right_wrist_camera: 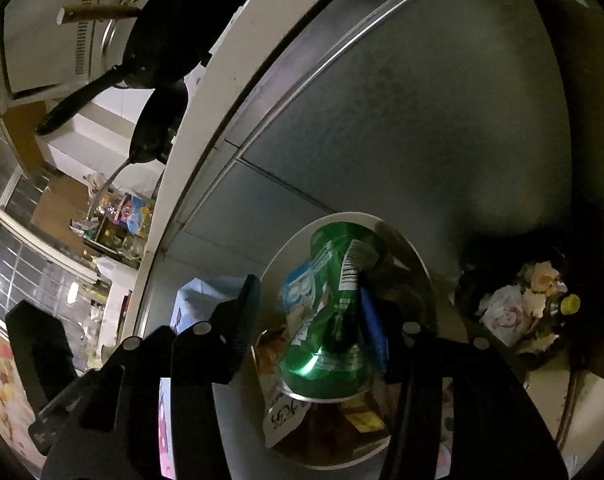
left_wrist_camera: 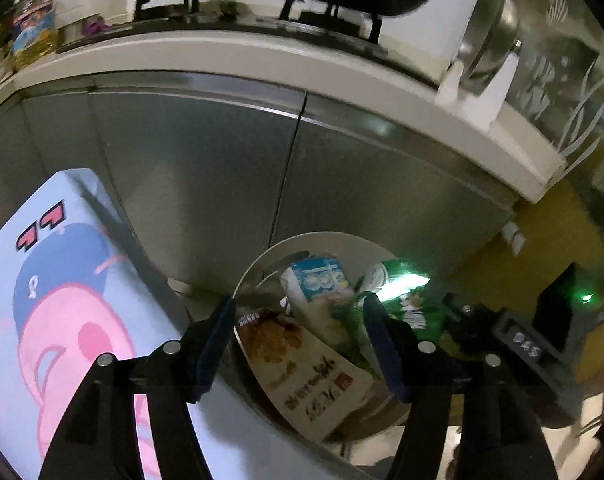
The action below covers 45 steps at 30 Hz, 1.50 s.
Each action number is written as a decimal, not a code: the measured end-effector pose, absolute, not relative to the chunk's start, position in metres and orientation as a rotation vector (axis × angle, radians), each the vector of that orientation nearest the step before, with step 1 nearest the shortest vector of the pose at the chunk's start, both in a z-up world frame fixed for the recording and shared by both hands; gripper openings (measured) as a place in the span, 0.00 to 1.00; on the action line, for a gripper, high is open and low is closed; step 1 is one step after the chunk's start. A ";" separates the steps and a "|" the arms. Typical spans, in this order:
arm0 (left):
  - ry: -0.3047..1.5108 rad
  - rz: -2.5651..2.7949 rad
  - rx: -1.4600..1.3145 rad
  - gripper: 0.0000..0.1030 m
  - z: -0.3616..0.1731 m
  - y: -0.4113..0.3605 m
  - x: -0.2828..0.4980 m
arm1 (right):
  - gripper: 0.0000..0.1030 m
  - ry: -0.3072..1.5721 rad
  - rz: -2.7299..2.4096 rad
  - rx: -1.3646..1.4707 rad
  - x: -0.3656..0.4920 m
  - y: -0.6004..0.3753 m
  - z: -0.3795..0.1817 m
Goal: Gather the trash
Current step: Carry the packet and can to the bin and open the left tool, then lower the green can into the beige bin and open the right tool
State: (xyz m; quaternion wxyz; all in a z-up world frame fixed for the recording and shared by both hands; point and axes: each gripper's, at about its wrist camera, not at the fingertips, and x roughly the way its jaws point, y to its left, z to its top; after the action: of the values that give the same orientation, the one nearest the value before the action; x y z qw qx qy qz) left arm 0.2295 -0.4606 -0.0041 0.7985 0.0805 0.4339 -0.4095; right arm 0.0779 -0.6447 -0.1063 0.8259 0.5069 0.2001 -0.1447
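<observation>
In the left wrist view, I am holding my left tongs (left_wrist_camera: pixel 298 344) spread wide with nothing between them, just above a round trash bin (left_wrist_camera: pixel 262 264) that is sitting on the floor by the grey cupboard doors (left_wrist_camera: pixel 222 168). The bin is already holding a blue and white milk carton (left_wrist_camera: pixel 318 280), a food box with fried chicken on it (left_wrist_camera: pixel 302 368) and a green can (left_wrist_camera: pixel 410 308). A light blue bag with a pink cartoon pig (left_wrist_camera: pixel 62 300) is standing just beside the bin. In the right wrist view, my right tongs (right_wrist_camera: pixel 308 320) are also spread open, and the green can (right_wrist_camera: pixel 334 312) is lying between the fingers, over the bin (right_wrist_camera: pixel 418 256). It is touching the right finger (right_wrist_camera: pixel 372 332), but I cannot tell if it is resting on the trash or falling. I think I am at the dropping step. Next I should be pulling the right tongs back and up without knocking the bin, then looking for more trash.
</observation>
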 end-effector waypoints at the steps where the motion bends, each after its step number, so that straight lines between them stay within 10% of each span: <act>1: 0.925 -0.886 0.159 0.65 0.000 -0.453 0.226 | 0.47 0.426 -0.308 1.080 0.074 -0.644 -0.107; 6: 0.914 -0.919 0.109 0.67 0.010 -0.431 0.204 | 0.44 0.449 -0.300 1.115 0.064 -0.640 -0.115; 8: 0.905 -0.923 0.110 0.67 0.012 -0.426 0.197 | 0.21 0.493 -0.245 1.113 0.073 -0.634 -0.117; 11: 0.913 -0.931 0.112 0.67 0.012 -0.421 0.189 | 0.16 0.525 -0.202 1.134 0.087 -0.625 -0.118; 22: 0.923 -0.935 0.089 0.67 0.015 -0.403 0.184 | 0.11 0.526 -0.115 1.155 0.116 -0.615 -0.102; 29: 0.942 -0.940 0.101 0.67 0.008 -0.400 0.182 | 0.30 0.666 -0.222 1.012 0.133 -0.612 -0.118; 32: 0.934 -0.928 0.096 0.69 0.010 -0.396 0.183 | 0.54 0.618 -0.244 1.004 0.123 -0.611 -0.109; 45: 0.756 -0.843 0.102 0.79 0.047 -0.347 0.141 | 0.54 0.475 -0.301 0.857 0.041 -0.578 -0.048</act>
State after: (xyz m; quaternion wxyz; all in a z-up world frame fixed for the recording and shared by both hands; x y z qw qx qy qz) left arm 0.1408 -0.3473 0.0468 0.8429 0.0483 0.3578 -0.3990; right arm 0.0415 -0.5776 -0.0477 0.8716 0.4099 0.2271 -0.1439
